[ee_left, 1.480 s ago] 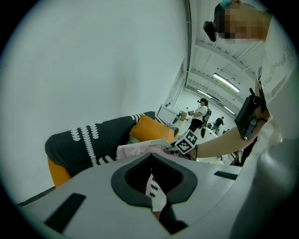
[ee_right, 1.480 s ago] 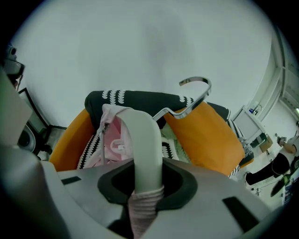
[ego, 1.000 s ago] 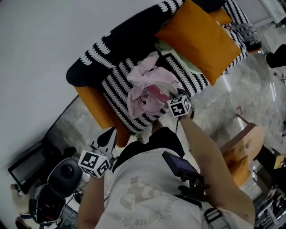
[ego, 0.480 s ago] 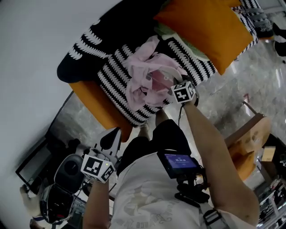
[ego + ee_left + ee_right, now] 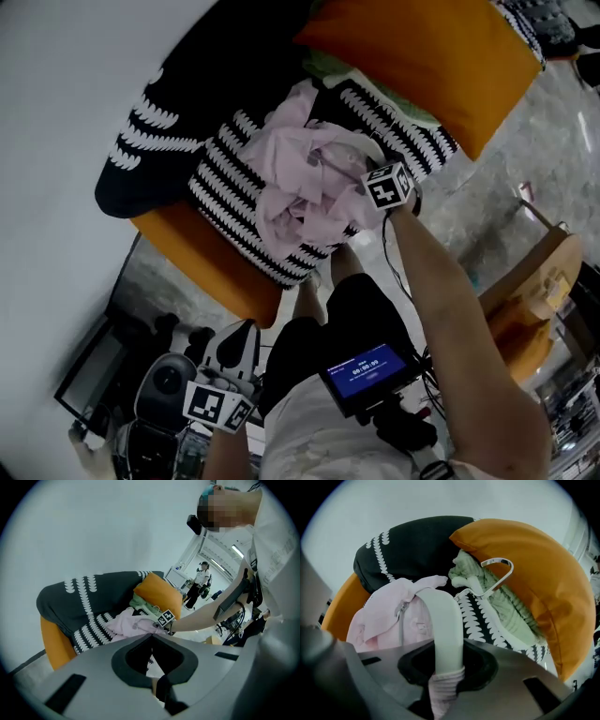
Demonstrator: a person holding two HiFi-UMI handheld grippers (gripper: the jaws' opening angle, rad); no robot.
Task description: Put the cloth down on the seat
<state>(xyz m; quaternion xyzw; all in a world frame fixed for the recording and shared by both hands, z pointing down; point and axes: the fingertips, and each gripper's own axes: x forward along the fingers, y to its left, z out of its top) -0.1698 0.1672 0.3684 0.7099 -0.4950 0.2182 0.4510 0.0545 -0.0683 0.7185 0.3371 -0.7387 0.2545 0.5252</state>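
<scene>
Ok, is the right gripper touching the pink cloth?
Touching. The right gripper view shows the right gripper with its jaws closed on a ribbed fold of the pink cloth and a white curved piece.

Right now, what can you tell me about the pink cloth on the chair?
It's a soft, crumpled pink cloth, a garment with a grey zipper and a ribbed cuff. It lies in a rumpled heap on the black-and-white striped seat. The right claw is shut on the cuff, together with a white curved piece, maybe a hanger. A green garment lies just behind it.
</scene>
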